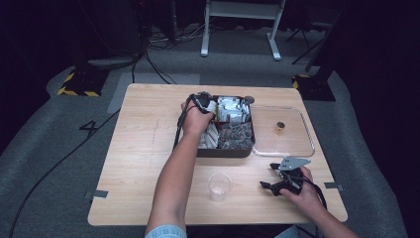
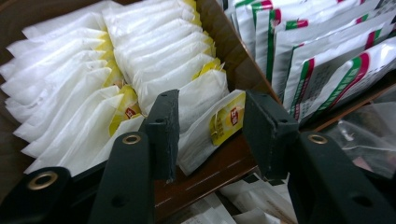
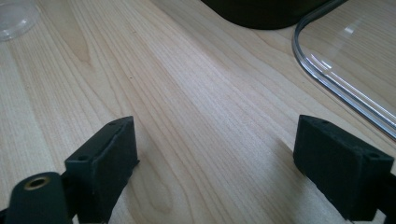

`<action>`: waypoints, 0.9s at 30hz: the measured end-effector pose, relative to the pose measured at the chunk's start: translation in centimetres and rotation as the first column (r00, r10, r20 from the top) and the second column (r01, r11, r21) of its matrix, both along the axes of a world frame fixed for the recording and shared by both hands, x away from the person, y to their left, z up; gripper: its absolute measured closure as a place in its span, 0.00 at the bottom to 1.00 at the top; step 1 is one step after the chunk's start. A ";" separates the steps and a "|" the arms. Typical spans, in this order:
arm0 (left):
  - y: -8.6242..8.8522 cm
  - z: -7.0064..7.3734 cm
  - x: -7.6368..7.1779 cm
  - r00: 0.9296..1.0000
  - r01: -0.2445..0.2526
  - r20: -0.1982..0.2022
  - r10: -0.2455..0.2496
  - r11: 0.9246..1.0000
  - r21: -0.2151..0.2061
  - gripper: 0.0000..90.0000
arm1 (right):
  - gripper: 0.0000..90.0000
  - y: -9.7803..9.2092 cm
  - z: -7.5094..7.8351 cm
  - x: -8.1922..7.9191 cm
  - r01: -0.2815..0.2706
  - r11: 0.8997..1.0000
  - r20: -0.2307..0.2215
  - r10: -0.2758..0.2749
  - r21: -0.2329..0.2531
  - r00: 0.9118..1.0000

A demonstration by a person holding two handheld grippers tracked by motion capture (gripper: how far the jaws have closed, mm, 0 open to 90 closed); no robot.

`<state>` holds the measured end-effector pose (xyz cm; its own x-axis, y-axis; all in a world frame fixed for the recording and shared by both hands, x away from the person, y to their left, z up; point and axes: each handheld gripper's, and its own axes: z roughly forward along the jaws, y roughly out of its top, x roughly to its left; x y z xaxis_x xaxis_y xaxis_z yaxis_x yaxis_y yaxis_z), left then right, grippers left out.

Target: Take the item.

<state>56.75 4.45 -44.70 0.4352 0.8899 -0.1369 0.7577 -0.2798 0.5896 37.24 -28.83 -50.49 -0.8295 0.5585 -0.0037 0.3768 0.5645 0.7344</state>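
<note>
A dark compartmented box stands at the table's middle back. My left gripper reaches into its back-left compartment, which holds rows of white tea bags with yellow tags. In the left gripper view the left gripper is open, its jaws straddling the front tea bag without pinching it. My right gripper rests low at the front right of the table. In the right gripper view the right gripper stands wide open over bare wood, with nothing between its jaws.
A clear plastic cup stands near the front middle. A transparent lid with a small knob lies right of the box, its rim close to my right gripper. White packets with green and red stripes fill the neighbouring compartment.
</note>
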 end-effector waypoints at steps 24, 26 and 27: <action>0.1 0.9 0.0 0.999 0.054 0.004 -0.054 0.995 0.088 1.00 | 0.15 0.0 0.0 0.1 -0.004 1.000 0.002 0.004 -0.001 1.000; 0.1 1.4 -0.1 0.998 0.058 0.020 -0.060 0.995 0.081 1.00 | 0.15 0.1 0.0 0.0 -0.001 1.000 0.002 0.001 0.000 1.000; 0.0 1.7 -0.2 0.998 0.054 0.025 -0.056 0.996 0.075 1.00 | 0.15 0.1 0.0 0.0 -0.001 1.000 0.001 0.001 0.001 1.000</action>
